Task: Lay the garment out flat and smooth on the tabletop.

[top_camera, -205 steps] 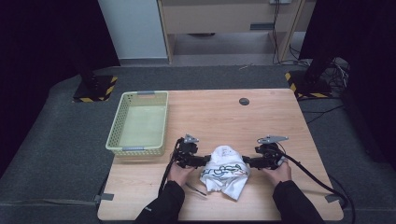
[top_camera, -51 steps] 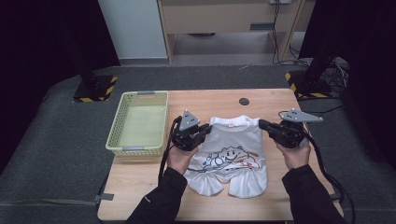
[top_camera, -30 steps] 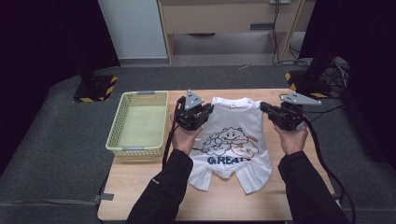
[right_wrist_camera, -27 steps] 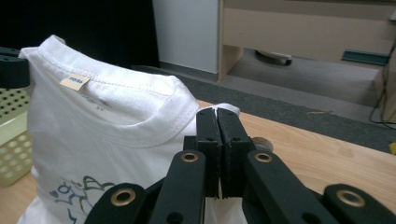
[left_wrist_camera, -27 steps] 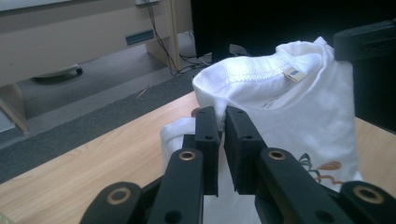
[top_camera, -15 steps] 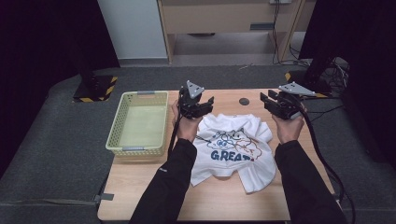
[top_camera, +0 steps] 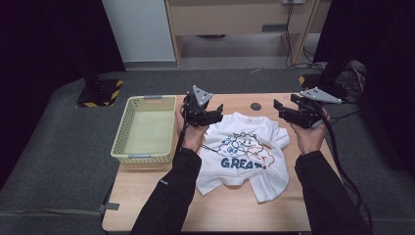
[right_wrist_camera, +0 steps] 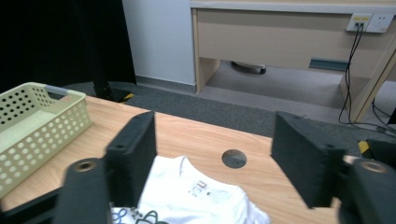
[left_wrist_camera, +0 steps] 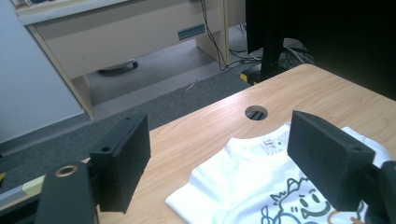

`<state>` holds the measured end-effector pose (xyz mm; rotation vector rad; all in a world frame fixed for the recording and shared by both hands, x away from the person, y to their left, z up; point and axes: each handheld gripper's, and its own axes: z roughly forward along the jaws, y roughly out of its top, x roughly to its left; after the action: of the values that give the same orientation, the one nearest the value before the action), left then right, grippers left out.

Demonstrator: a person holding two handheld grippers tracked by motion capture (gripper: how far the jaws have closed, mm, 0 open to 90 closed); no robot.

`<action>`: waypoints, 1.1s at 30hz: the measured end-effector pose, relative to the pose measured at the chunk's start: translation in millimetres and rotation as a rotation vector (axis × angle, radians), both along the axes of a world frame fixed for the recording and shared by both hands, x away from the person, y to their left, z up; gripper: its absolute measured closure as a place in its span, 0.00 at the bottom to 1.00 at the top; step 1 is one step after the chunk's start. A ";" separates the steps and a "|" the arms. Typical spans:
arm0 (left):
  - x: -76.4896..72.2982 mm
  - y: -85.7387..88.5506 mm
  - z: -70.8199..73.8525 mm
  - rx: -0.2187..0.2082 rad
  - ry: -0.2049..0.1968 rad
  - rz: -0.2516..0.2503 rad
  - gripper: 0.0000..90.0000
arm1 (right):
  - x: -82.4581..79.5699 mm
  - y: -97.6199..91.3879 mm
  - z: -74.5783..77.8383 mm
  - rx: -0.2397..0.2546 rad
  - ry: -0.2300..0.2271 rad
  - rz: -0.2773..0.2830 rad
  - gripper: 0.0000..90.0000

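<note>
High view: one T-shirt (top_camera: 244, 149), one basket (top_camera: 145, 128), two grippers.

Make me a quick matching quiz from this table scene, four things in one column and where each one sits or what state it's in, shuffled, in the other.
Things:
1. T-shirt
2. basket
3. round hole
4. left gripper

Places or states:
A. at the table's left edge, nothing in it
B. jaws open, nothing between them, at the shirt's left shoulder
C. spread flat, print facing up
D. in the tabletop just beyond the shirt's collar

Pairs: 1-C, 2-A, 3-D, 4-B
</note>
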<state>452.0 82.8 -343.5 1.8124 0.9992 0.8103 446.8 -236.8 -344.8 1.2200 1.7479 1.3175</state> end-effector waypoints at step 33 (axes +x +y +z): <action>-49.8 23.7 -33.4 -0.038 0.062 -0.064 0.05 | -41.1 9.0 -31.3 0.004 0.066 0.111 0.07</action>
<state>402.2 106.5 -376.9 1.8371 0.9845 0.6951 405.7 -227.8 -376.2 1.1964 1.8841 1.3586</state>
